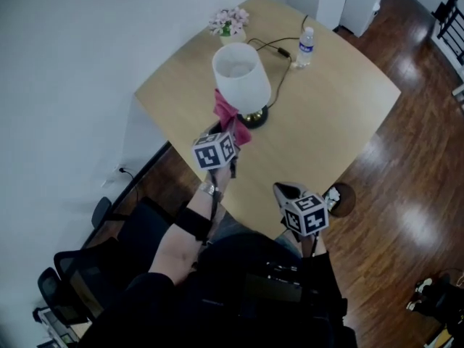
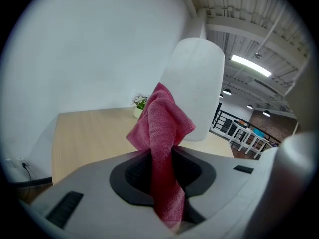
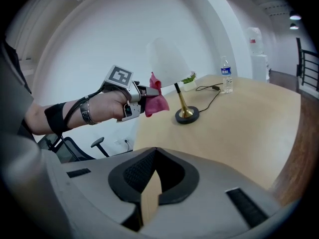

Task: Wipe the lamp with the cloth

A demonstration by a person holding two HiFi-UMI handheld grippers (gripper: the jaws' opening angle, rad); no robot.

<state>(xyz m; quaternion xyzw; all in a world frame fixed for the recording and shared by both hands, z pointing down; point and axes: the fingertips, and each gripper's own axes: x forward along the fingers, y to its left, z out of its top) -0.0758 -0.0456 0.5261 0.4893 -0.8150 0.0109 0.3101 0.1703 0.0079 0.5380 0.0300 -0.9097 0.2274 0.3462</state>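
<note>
**Inspector:** Lamp (image 1: 241, 78): position?

**Assistant:** Stands upright on the table (image 1: 341, 114), toward the wall-side edge. White shade over a slim brass stem and a round dark base (image 1: 254, 117).

**Inspector:** Handling?

**Assistant:** Judged light and top-heavy; likely to tip under a hard sideways push. Shade judged thin and easily dented. Best steadied low, at stem or base, never by the shade.

**Inspector:** Cloth (image 2: 162, 133)?

**Assistant:** Pink, soft, limp. Sits bunched in the left gripper (image 2: 162, 176), clamped between both pads, free end raised in front of the shade's lower part. Contact with the shade not confirmable.

**Inspector:** Hold adequate?

**Assistant:** Pinched along a fold, with slack above and below. Looks secure enough for light strokes.

**Inspector:** Right gripper (image 3: 149, 195)?

**Assistant:** Closed at the tips, nothing between. Hovers over the near table edge, well apart from the lamp.

**Inspector:** Surroundings?

**Assistant:** Power cord (image 1: 284, 52) trailing from the base toward a water bottle (image 1: 307, 47). Small flower pot (image 1: 230, 24) beyond the lamp. Snagging the cord noted as a risk.
</note>
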